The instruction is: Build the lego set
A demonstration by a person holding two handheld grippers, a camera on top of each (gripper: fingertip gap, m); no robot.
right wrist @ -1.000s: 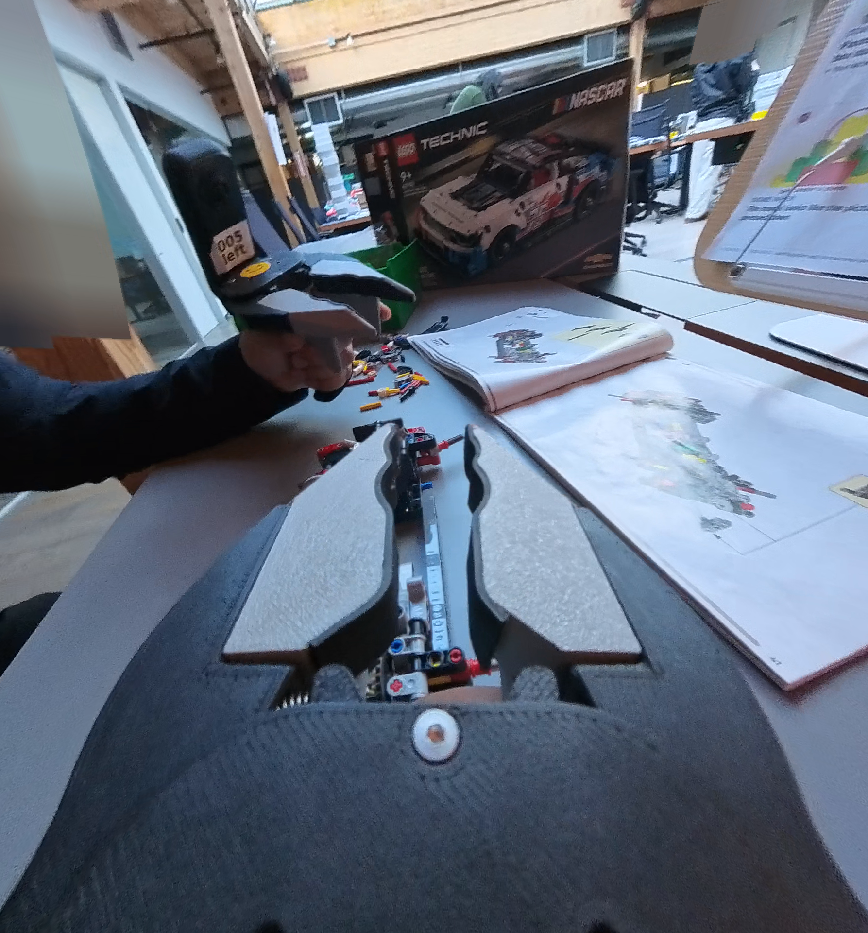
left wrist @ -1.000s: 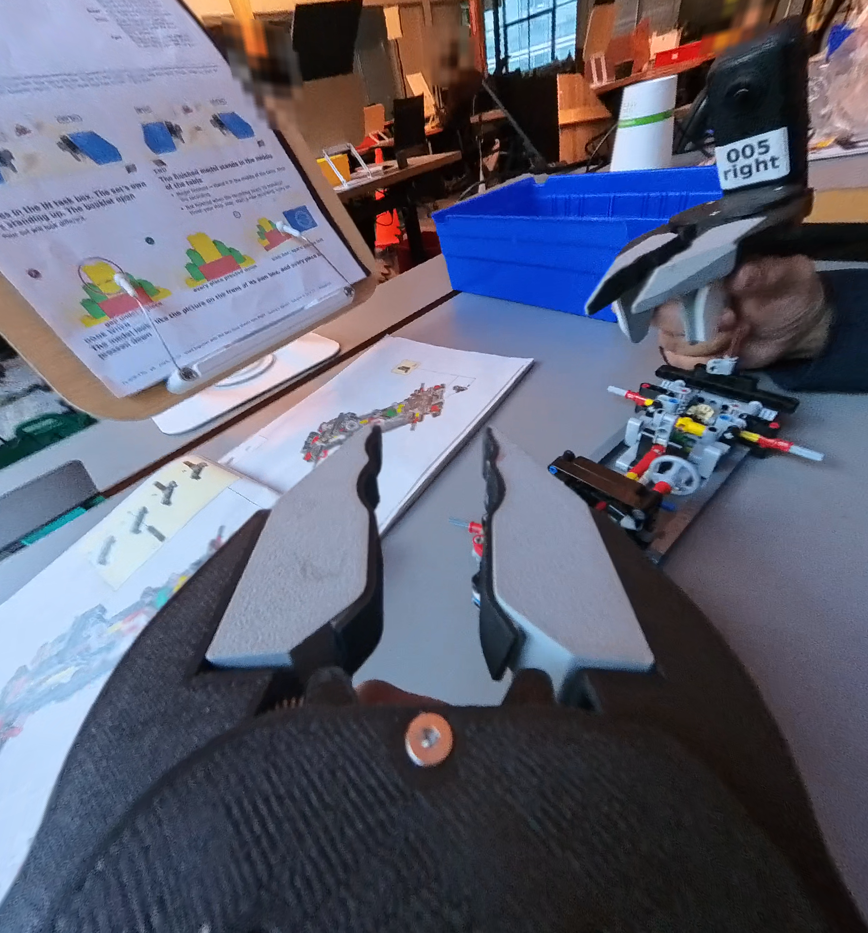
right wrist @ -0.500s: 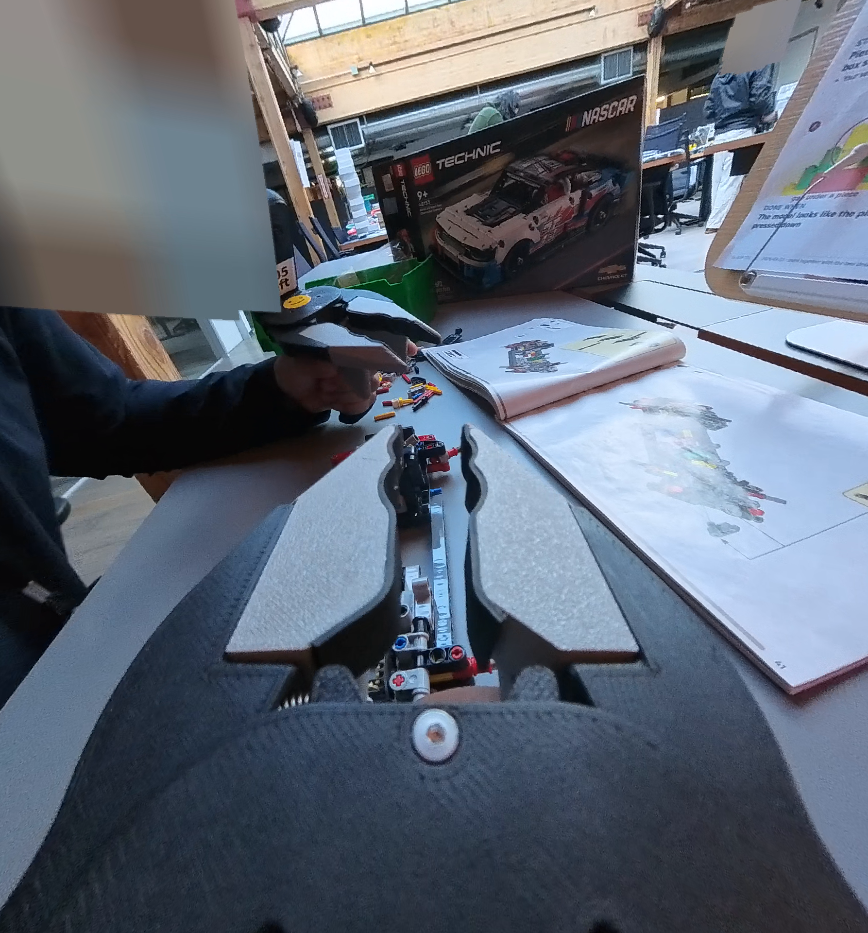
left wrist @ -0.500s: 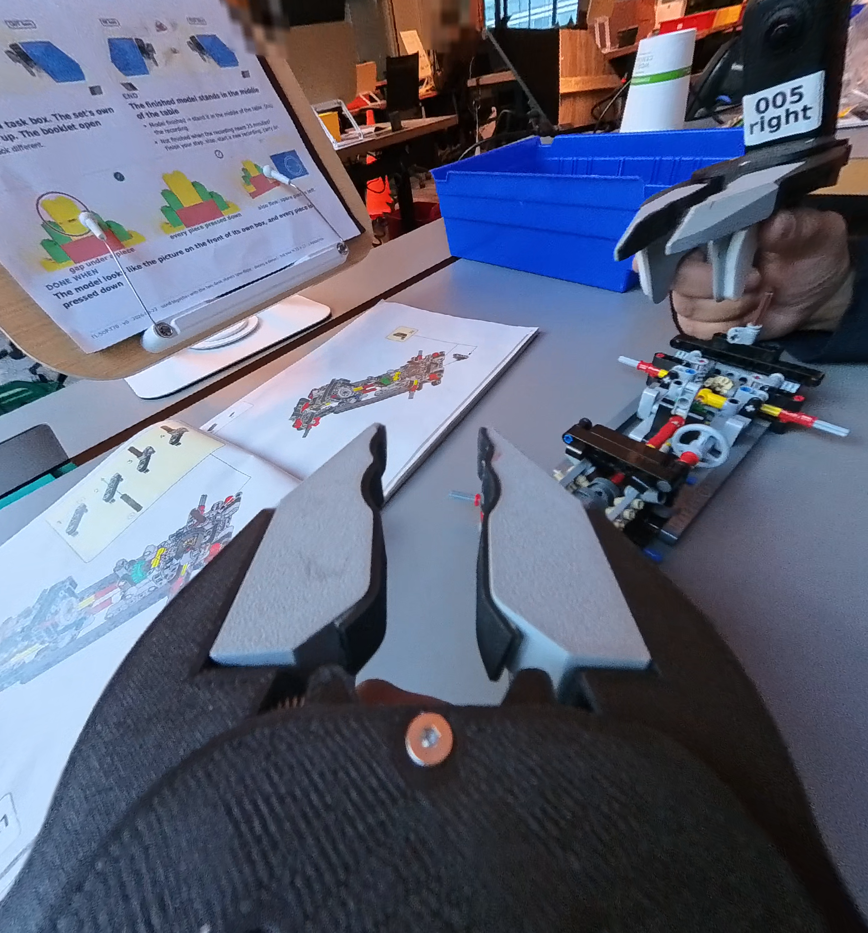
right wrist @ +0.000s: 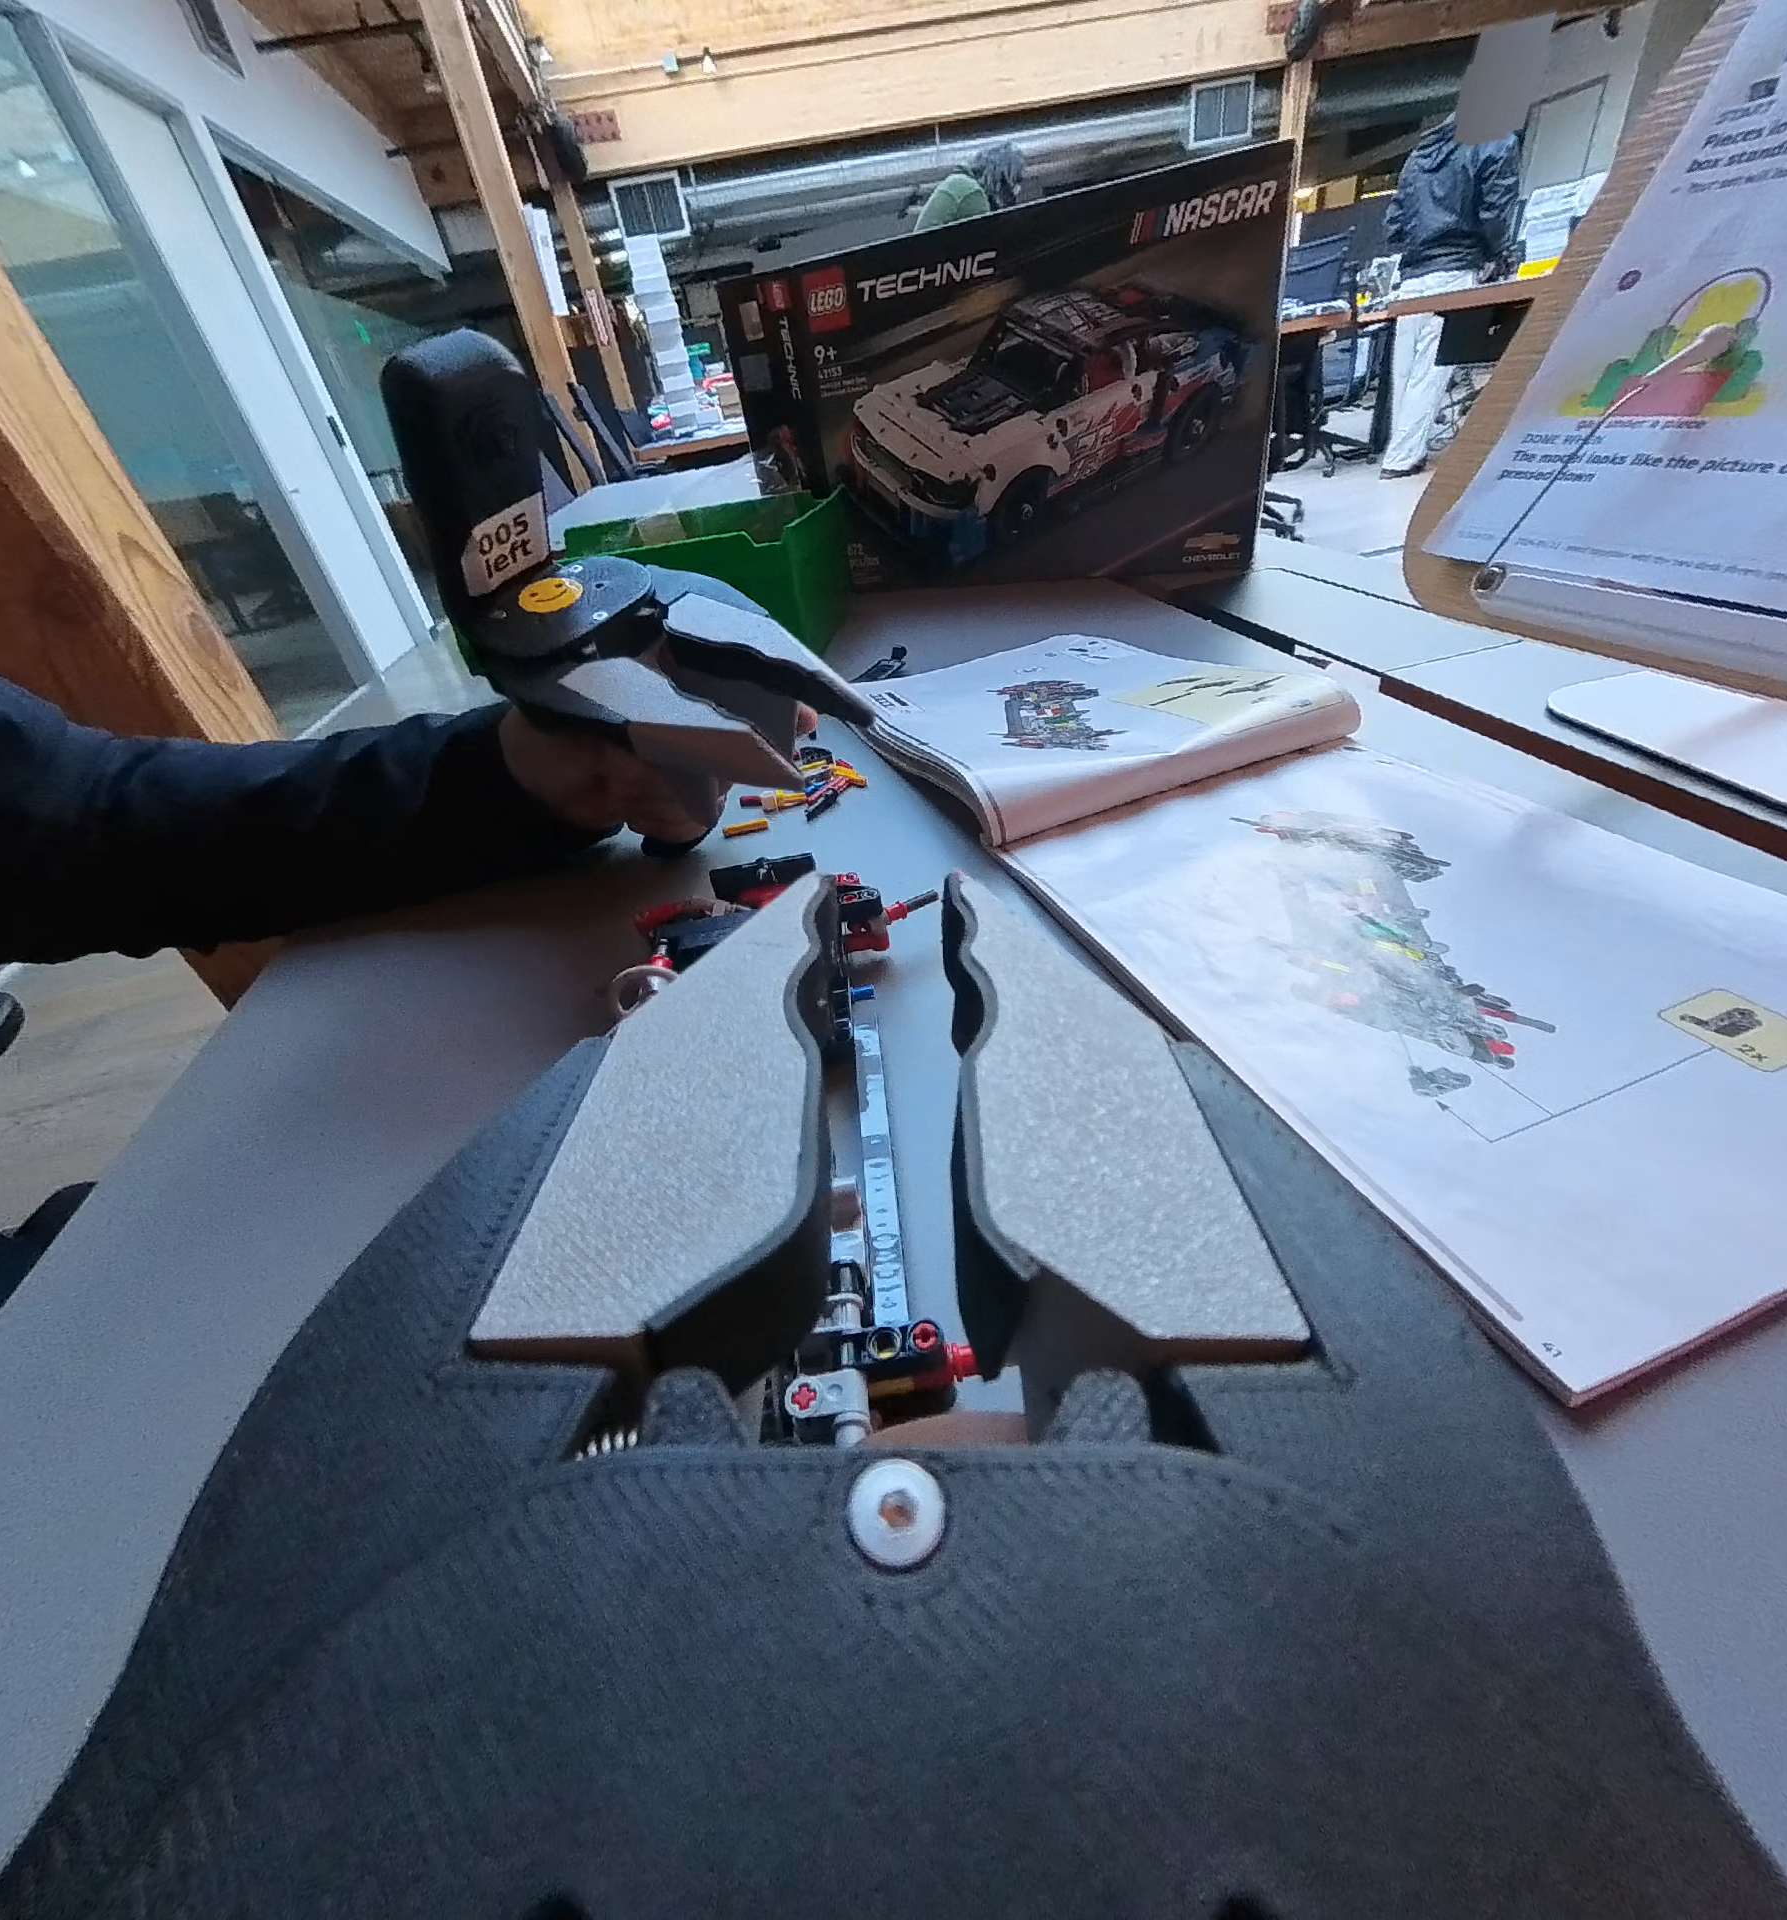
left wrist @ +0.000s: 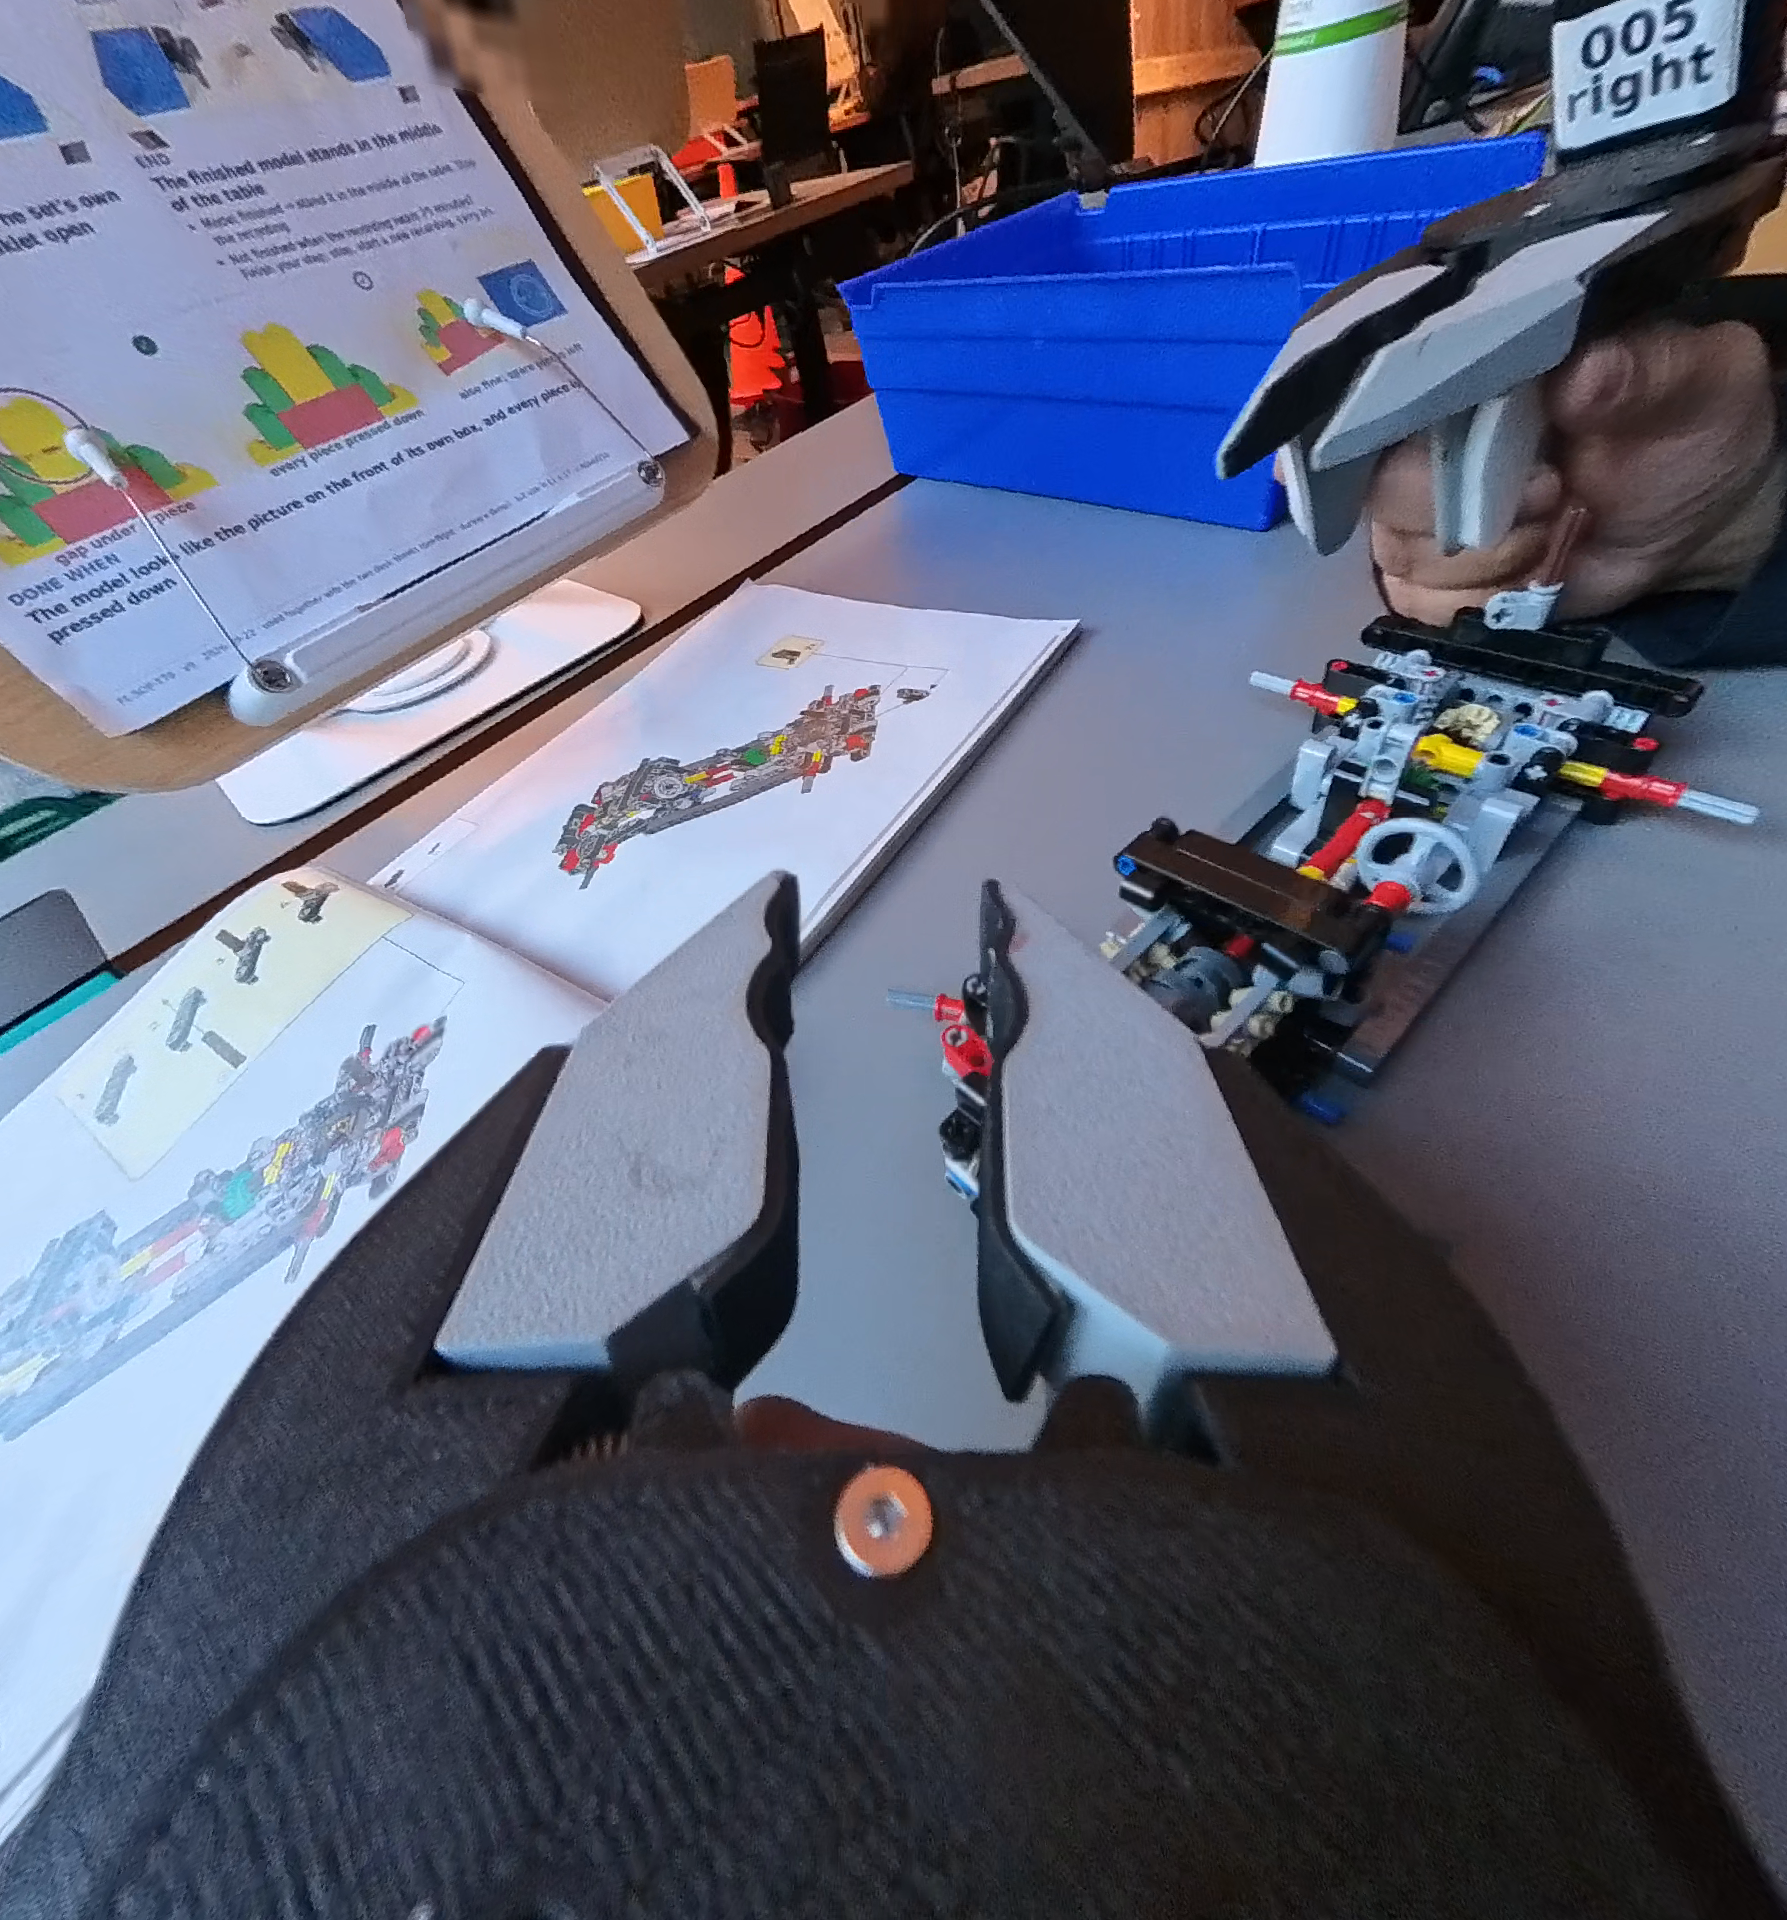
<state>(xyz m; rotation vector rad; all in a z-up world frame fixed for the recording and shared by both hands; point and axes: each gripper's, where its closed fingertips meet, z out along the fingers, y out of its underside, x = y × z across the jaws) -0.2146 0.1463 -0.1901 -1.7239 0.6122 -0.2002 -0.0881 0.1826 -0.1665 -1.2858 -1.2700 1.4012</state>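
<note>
- Table [left wrist: 1647, 1039] stuff first: the grey top carries everything. The toy car's box [right wrist: 1024, 395] stands upright at the back edge, with a green bin [right wrist: 723, 561] just beside it.
- Blue bin [left wrist: 1076, 343] sits behind my right hand, well clear of the build.
- Printed sheet on a stand [left wrist: 245, 312] is propped up tilted, I guess so it can be read from the seat.
- Instruction booklet [left wrist: 868, 665] lies open flat next to the half-built chassis [left wrist: 1388, 862], probably for easy glancing.
- My right tongs [right wrist: 884, 904] hang over the chassis's far end, fingers a little apart and pinching nothing. The frame shows in the gap below them.
- My left tongs [left wrist: 889, 914] are spread wider and empty, above bare table.
- Small red-and-black sub-assembly [left wrist: 962, 1049] lies beside the left tongs' right finger, partly hidden by it.
- Loose pins [right wrist: 795, 790] are scattered near the booklet's corner.
</note>
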